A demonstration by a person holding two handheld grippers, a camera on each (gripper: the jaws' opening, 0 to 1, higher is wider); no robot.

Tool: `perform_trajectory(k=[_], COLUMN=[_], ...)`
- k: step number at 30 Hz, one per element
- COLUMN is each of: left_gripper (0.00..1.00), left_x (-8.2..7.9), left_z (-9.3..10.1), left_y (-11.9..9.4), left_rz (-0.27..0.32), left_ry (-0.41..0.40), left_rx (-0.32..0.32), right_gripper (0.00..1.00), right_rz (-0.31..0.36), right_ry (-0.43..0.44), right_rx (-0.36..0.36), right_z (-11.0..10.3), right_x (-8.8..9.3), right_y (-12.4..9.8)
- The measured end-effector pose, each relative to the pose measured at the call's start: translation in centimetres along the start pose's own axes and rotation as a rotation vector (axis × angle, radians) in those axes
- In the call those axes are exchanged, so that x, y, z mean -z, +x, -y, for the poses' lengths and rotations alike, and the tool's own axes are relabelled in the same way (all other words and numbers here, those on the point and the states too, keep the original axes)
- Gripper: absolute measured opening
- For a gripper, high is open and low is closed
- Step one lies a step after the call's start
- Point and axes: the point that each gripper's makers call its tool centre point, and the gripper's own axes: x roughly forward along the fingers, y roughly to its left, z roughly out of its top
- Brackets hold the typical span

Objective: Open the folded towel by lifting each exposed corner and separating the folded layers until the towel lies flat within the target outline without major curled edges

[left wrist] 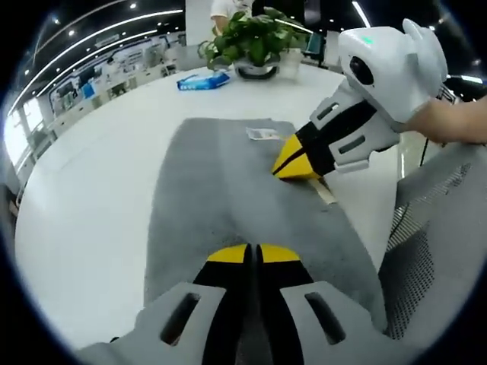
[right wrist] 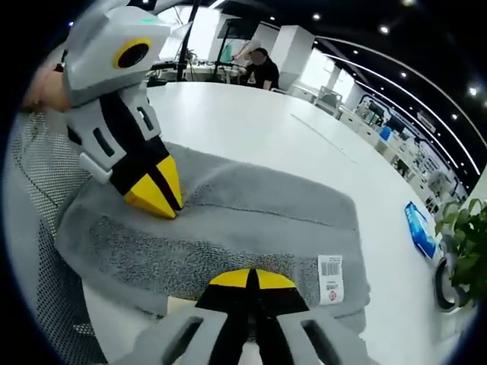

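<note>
A grey folded towel (left wrist: 228,198) lies on the white table (left wrist: 91,190), with a white label (left wrist: 265,134) near its far end. My left gripper (left wrist: 252,255) rests at the towel's near end, jaws shut on the fabric. My right gripper (left wrist: 295,166) comes in from the right, its yellow tips closed on the towel's right edge by the label. In the right gripper view the towel (right wrist: 251,220) spreads ahead and the label (right wrist: 330,278) sits beside my right gripper (right wrist: 252,279). The left gripper (right wrist: 158,196) pinches the corner of an upper layer, from which a fold line runs right.
A potted plant (left wrist: 255,42) and a blue packet (left wrist: 203,80) stand at the table's far side. A grey mesh chair (left wrist: 434,228) sits close by the table edge. A tan strip (left wrist: 325,190) shows beside the towel's edge. A person (right wrist: 262,70) stands far off.
</note>
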Motion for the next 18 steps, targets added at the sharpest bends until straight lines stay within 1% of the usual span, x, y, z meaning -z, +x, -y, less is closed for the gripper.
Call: perform_trajectory(k=[1,2,3,4,5,6,7,8,9,10,11,12,13,14,15,16,17,18], left_gripper=[0.03,0.03,0.03,0.04,0.04,0.05,0.05,0.05,0.05,0.04,0.04,0.04,0.04,0.04,0.03,0.03,0.02,0.01], left_x=[-0.2,-0.9,-1.7,-2.6,-3.5,-3.7,-3.5,-3.2,-2.3,-1.2,-0.4,0.3,0.4,0.5,0.8,0.8,0.6,0.7], left_z=[-0.1,-0.7,-1.4,-2.3,-3.4,-4.1,-4.4,-4.7,-5.3,-5.8,-6.5,-6.3,-6.0,-5.3,-4.7,-4.8,-4.9,-4.7], left_y=[-0.1,-0.3,-0.6,-1.0,-1.7,-2.2,-2.4,-2.5,-2.3,-2.3,-2.3,-2.0,-1.9,-1.3,-1.0,-0.9,-0.8,-0.7], left_rz=[0.002,0.029,0.074,0.12,0.172,0.192,0.186,0.176,0.141,0.086,0.048,-0.009,-0.008,0.001,-0.01,-0.015,-0.013,-0.016], left_ry=[0.01,0.081,0.09,0.094,0.061,0.005,-0.021,-0.038,-0.065,-0.072,-0.068,0.02,0.02,-0.005,-0.021,0.033,0.107,0.108], left_rx=[-0.003,-0.021,-0.059,-0.103,-0.15,-0.172,-0.176,-0.183,-0.204,-0.234,-0.281,-0.274,-0.263,-0.231,-0.21,-0.23,-0.24,-0.232], right_gripper=[0.0,0.0,0.0,0.0,0.0,0.0,0.0,0.0,0.0,0.0,0.0,0.0,0.0,0.0,0.0,0.0,0.0,0.0], right_rz=[0.004,0.004,0.017,0.075,0.184,0.24,0.258,0.262,0.235,0.175,0.132,0.084,-0.017,-0.021,0.058,0.044,0.055,0.06], right_ry=[0.024,0.052,0.076,0.106,0.128,0.167,0.205,0.229,0.218,0.188,0.149,0.084,0.016,-0.017,-0.015,0.089,0.132,0.111], right_rx=[-0.01,-0.017,-0.024,-0.011,-0.035,-0.086,-0.11,-0.144,-0.226,-0.257,-0.271,-0.28,-0.29,-0.273,-0.265,-0.269,-0.274,-0.283], right_z=[0.0,0.0,0.0,0.3,0.2,-0.7,-1.3,-2.0,-3.9,-5.1,-5.8,-6.5,-7.3,-7.3,-6.7,-6.8,-6.8,-6.6], right_x=[-0.1,-0.3,-0.7,-1.8,-3.9,-5.2,-5.7,-5.9,-5.7,-4.8,-4.1,-3.1,-1.0,-0.6,-2.5,-2.2,-2.1,-2.3], right_y=[-0.2,-0.3,-0.6,-0.9,-1.5,-2.1,-2.4,-2.4,-2.3,-1.7,-1.4,-0.8,0.0,0.2,-0.2,-0.2,-0.2,-0.2])
